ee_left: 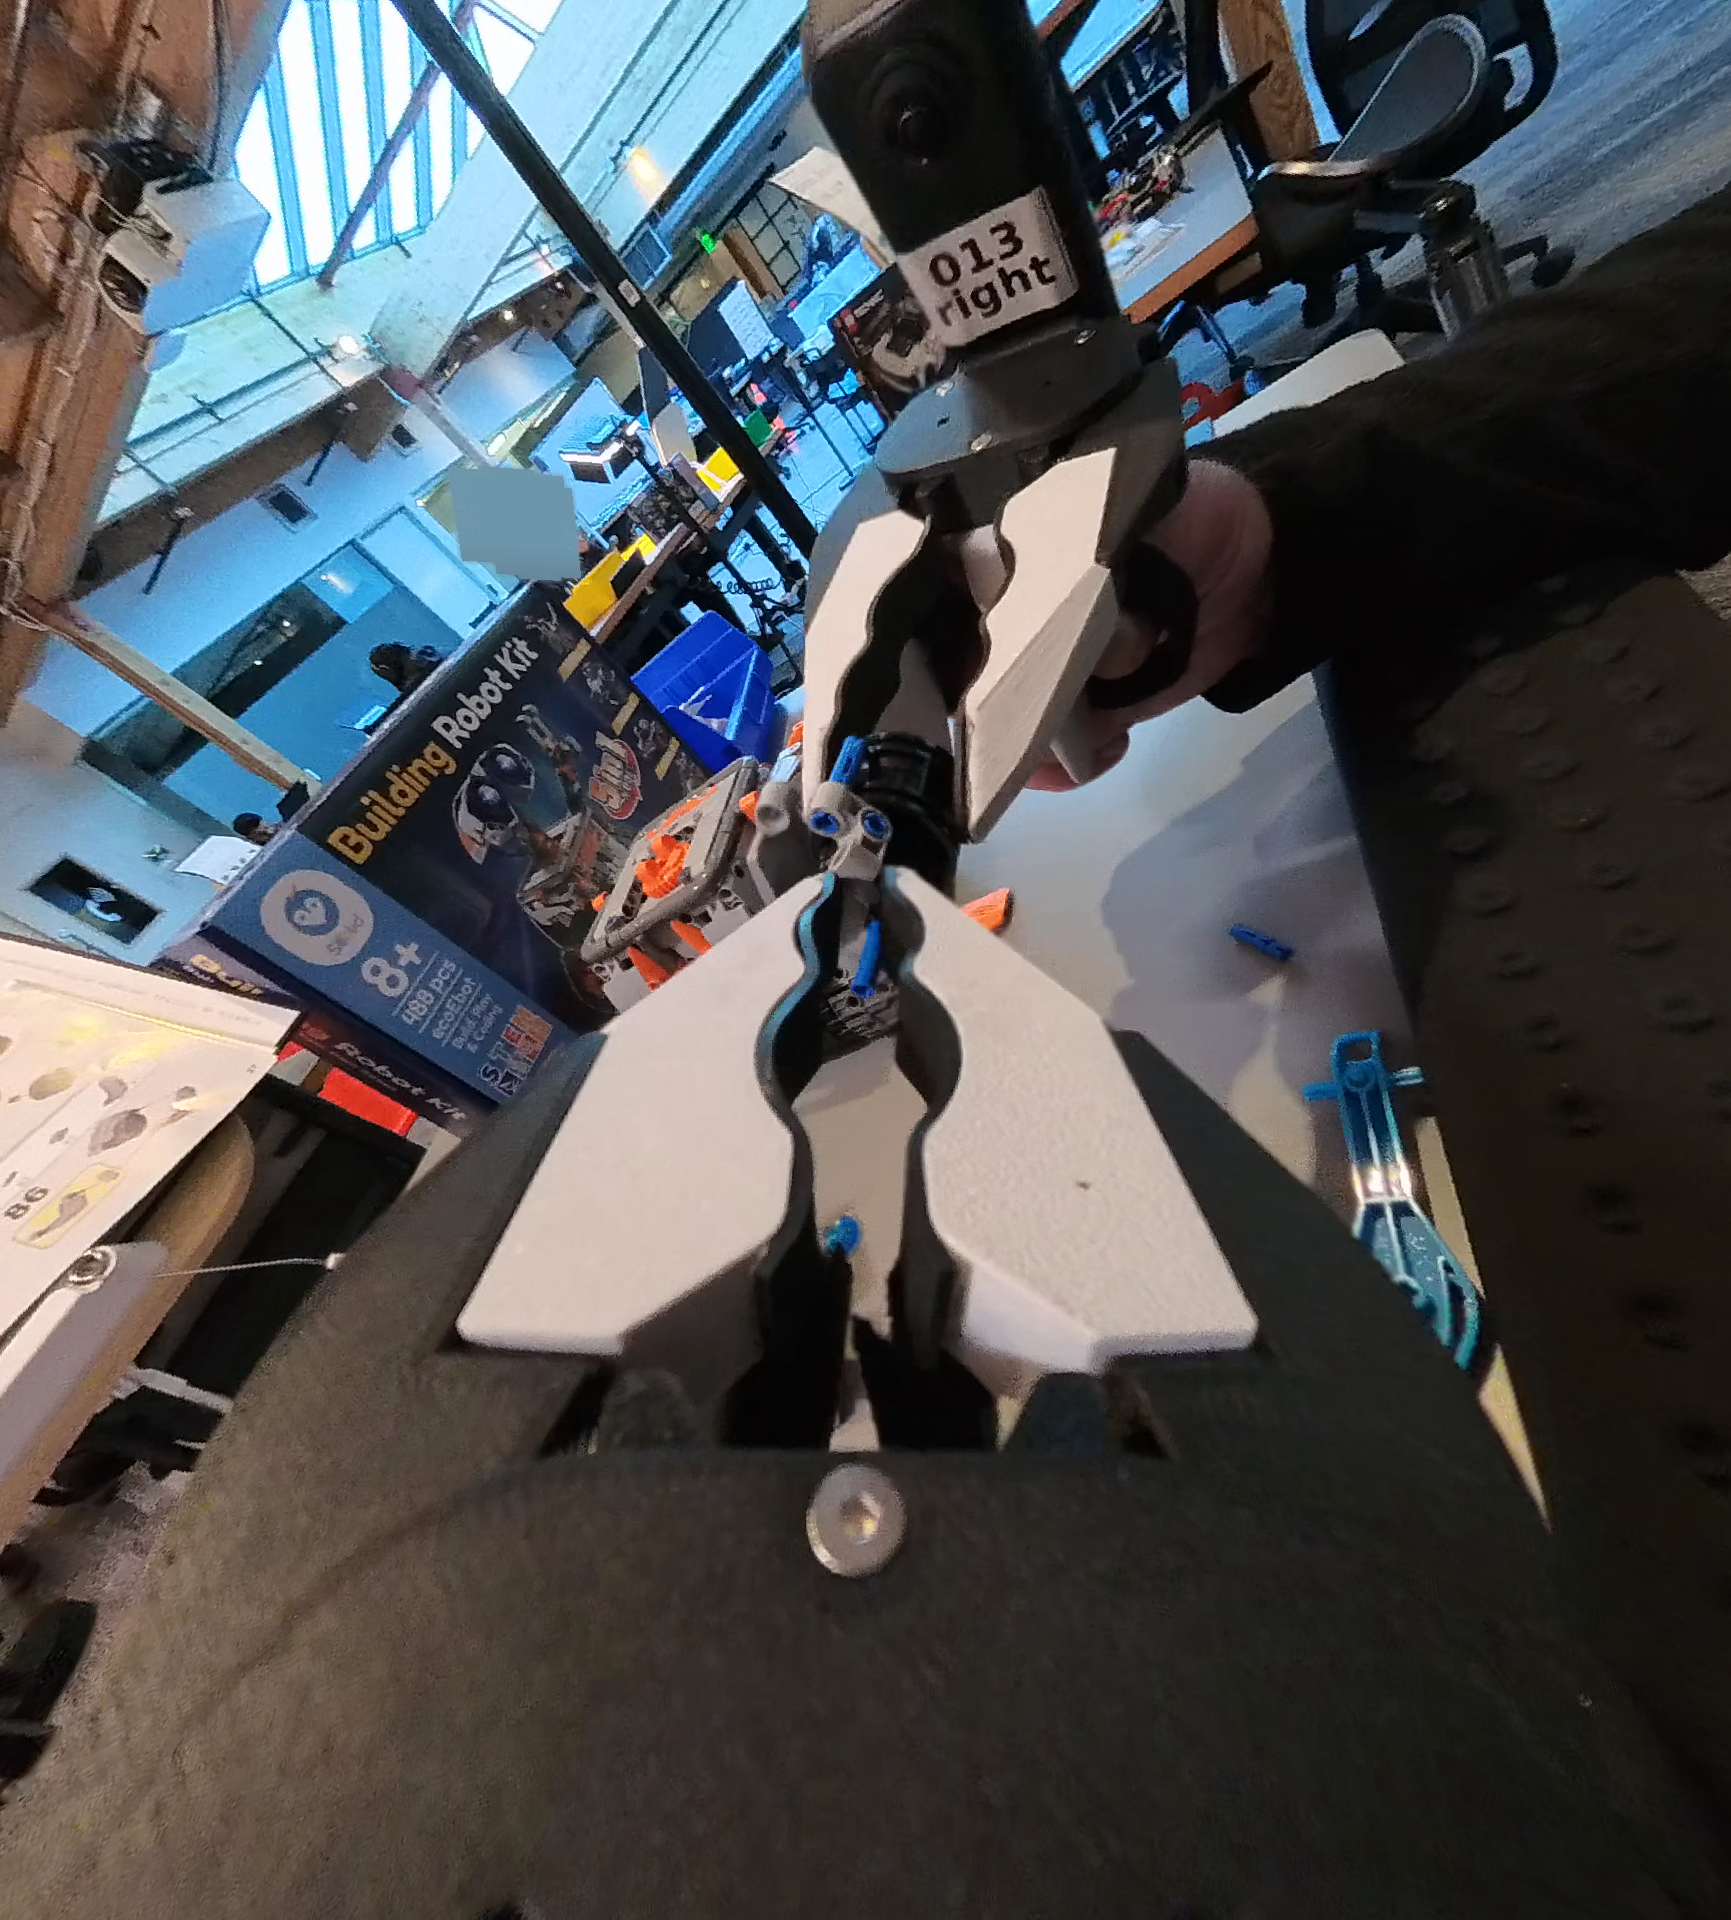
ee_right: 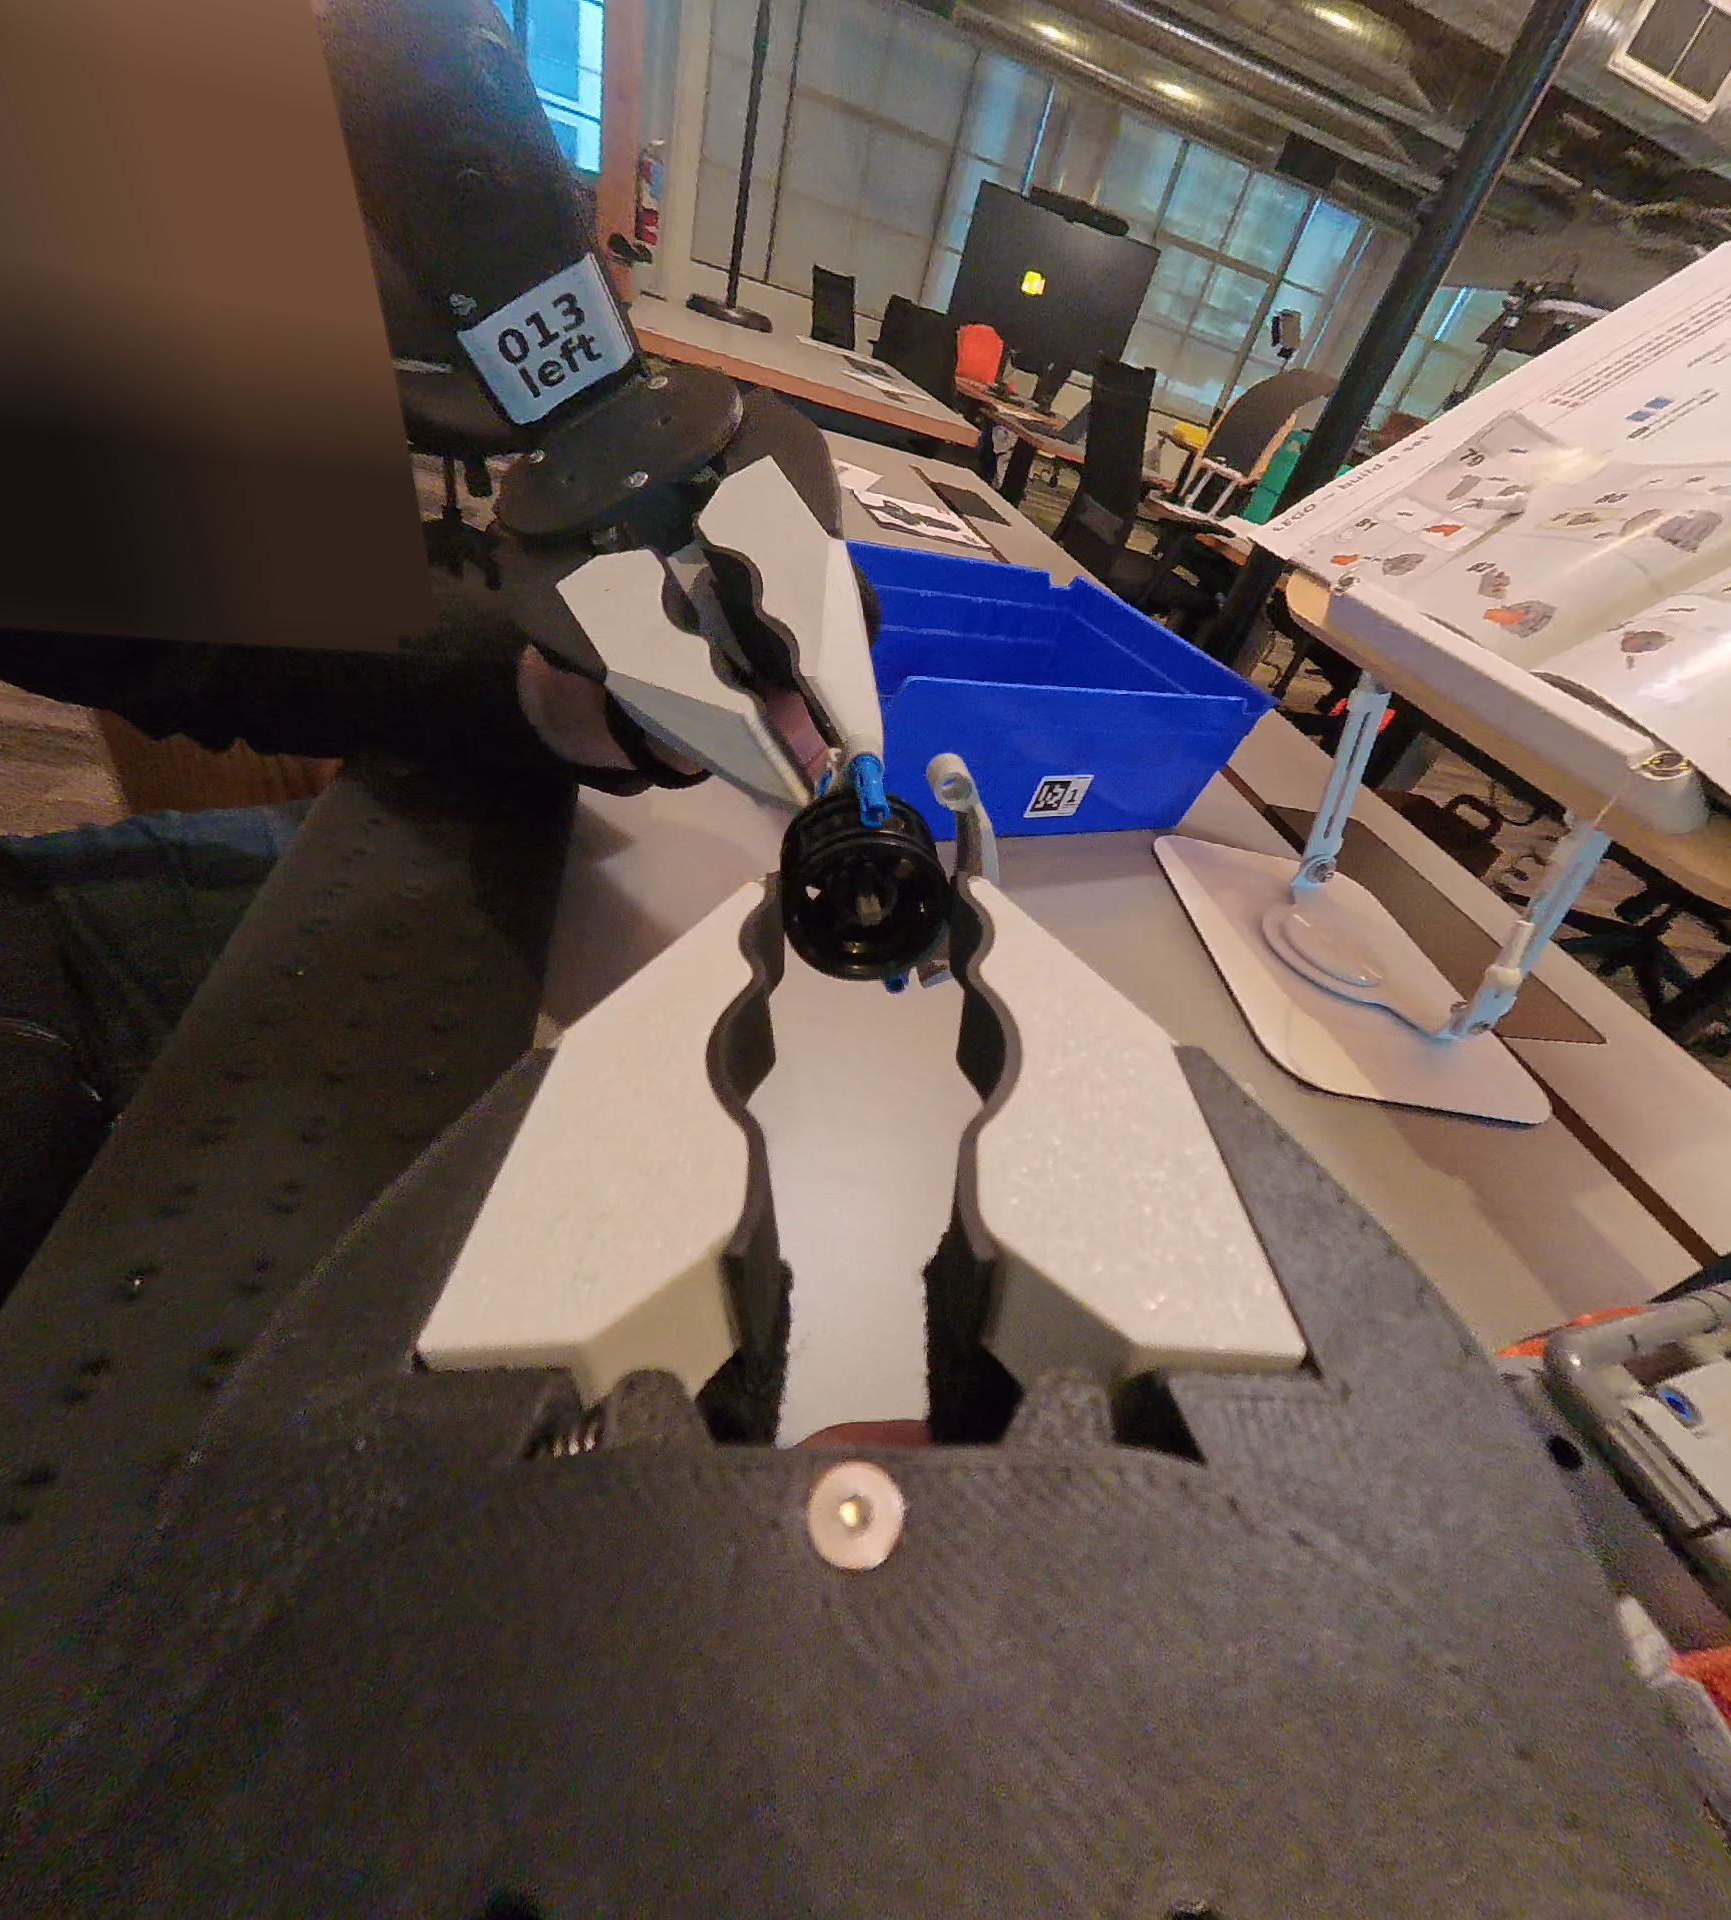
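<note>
My left gripper (ee_left: pixel 859 883) is shut on a small blue pin (ee_left: pixel 869 956) pinched between its tips. My right gripper (ee_right: pixel 866 894) is shut on a black wheel (ee_right: pixel 861 904) with a grey connector (ee_right: pixel 965 821) attached. In the left wrist view the right gripper (ee_left: pixel 897 810) comes down from above with the wheel (ee_left: pixel 908 774); a grey connector with blue pins (ee_left: pixel 845 826) sits at its front. In the right wrist view the left gripper (ee_right: pixel 825 784) reaches in from the upper left, its blue pin (ee_right: pixel 866 779) touching the wheel's top rim. Both are held just above the white table (ee_left: pixel 1204 883).
A blue bin (ee_right: pixel 1048 707) stands behind the wheel. An instruction booklet on a white stand (ee_right: pixel 1619 540) is on the right. A kit box (ee_left: pixel 487 831) and a grey-orange model (ee_left: pixel 674 873) lie beyond the grippers. A loose blue pin (ee_left: pixel 1261 942) and a blue tool (ee_left: pixel 1391 1195) lie on the table. The tips of both grippers are at nearly the same place.
</note>
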A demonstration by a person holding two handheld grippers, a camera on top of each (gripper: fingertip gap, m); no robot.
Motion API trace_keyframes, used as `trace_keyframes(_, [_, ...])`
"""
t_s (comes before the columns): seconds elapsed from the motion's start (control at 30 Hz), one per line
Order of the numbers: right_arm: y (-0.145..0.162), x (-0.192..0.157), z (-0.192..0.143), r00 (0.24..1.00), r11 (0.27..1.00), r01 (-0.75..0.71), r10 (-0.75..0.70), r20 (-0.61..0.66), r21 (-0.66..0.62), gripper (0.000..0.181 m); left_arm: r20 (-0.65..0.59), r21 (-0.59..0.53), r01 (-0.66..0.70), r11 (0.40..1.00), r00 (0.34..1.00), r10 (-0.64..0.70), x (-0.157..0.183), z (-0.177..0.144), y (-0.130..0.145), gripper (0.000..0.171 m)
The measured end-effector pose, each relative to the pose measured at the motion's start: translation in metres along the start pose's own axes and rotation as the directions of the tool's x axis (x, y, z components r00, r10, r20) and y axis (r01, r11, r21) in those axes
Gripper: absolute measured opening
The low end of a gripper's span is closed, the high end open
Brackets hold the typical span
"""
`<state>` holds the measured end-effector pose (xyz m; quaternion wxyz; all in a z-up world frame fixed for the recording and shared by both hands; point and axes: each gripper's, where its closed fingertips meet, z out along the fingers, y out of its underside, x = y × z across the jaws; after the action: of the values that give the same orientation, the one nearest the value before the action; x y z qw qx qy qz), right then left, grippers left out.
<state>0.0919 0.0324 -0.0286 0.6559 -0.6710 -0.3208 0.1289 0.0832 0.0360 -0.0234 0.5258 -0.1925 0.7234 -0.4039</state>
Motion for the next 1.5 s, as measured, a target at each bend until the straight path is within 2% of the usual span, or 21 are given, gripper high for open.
trace_keyframes(0.17, [0.003, -0.002, 0.002, 1.000, 1.000, -0.007, 0.007, 0.015, -0.012, 0.029, -0.004, 0.009, 0.033, 0.999, 0.999, -0.033, -0.002, 0.000, -0.001, 0.003])
trace_keyframes(0.3, [0.003, -0.001, 0.003, 1.000, 0.999, 0.025, -0.026, -0.007, -0.021, 0.029, -0.040, 0.021, 0.111, 0.994, 0.993, -0.110, -0.003, 0.000, 0.002, 0.003])
trace_keyframes(0.6, [0.009, 0.003, 0.004, 0.990, 0.989, 0.112, -0.119, -0.075, -0.093, 0.029, -0.070, 0.010, 0.164, 0.986, 0.984, -0.163, -0.004, 0.002, 0.011, 0.002])
trace_keyframes(0.77, [0.018, 0.008, 0.006, 0.957, 0.954, 0.221, -0.252, -0.142, -0.203, 0.029, -0.082, -0.022, 0.191, 0.981, 0.978, -0.192, -0.005, 0.004, 0.021, 0.014])
trace_keyframes(0.9, [0.024, 0.009, 0.007, 0.932, 0.922, 0.278, -0.327, -0.157, -0.270, 0.028, -0.086, -0.048, 0.175, 0.983, 0.980, -0.179, -0.004, 0.005, 0.027, 0.011])
trace_keyframes(1.03, [0.025, 0.010, 0.007, 0.924, 0.914, 0.288, -0.343, -0.167, -0.285, 0.028, -0.094, -0.061, 0.178, 0.982, 0.979, -0.183, -0.003, 0.006, 0.029, 0.022])
trace_keyframes(1.17, [0.024, 0.008, 0.006, 0.915, 0.906, 0.311, -0.367, -0.167, -0.287, 0.029, -0.122, -0.061, 0.197, 0.979, 0.972, -0.203, 0.000, 0.007, 0.029, 0.019])
trace_keyframes(1.3, [0.019, 0.001, 0.006, 0.922, 0.912, 0.323, -0.363, -0.136, -0.252, 0.029, -0.206, -0.021, 0.268, 0.963, 0.942, -0.266, 0.005, 0.002, 0.021, 0.018])
trace_keyframes(1.43, [0.017, -0.002, 0.005, 0.951, 0.942, 0.264, -0.291, -0.109, -0.208, 0.029, -0.319, 0.034, 0.367, 0.930, 0.886, -0.338, 0.010, -0.006, 0.010, 0.009])
trace_keyframes(1.5, [0.013, -0.001, 0.003, 0.960, 0.955, 0.238, -0.259, -0.107, -0.178, 0.029, -0.313, 0.031, 0.369, 0.929, 0.886, -0.341, 0.008, -0.006, 0.012, 0.009])
